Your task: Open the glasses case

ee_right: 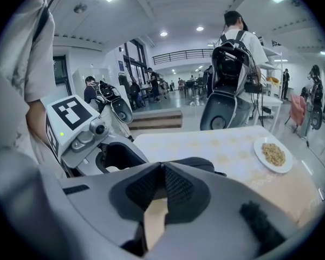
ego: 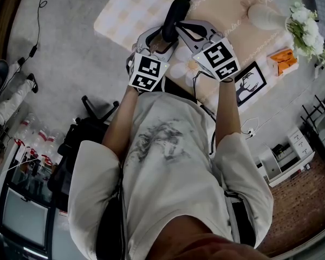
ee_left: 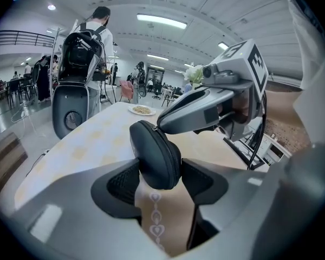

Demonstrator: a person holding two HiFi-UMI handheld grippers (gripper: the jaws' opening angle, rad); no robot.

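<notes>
Right gripper view: right fingers [ee_right: 180,188] clenched, anything pinched hidden; left fingers [ee_left: 122,183] grasp glasses case [ee_left: 157,156].

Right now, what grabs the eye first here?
The black case, clamped in the left gripper over the table. The right gripper, jaws shut, has its tip at the case's upper edge. Farther back, a plate of food sits on the table.

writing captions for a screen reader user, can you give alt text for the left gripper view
A black glasses case stands clamped between the fingers of the left gripper above a beige tablecloth, while the right gripper reaches in from the right to the case's top edge. A plate of food sits farther back, in a large hall.
</notes>
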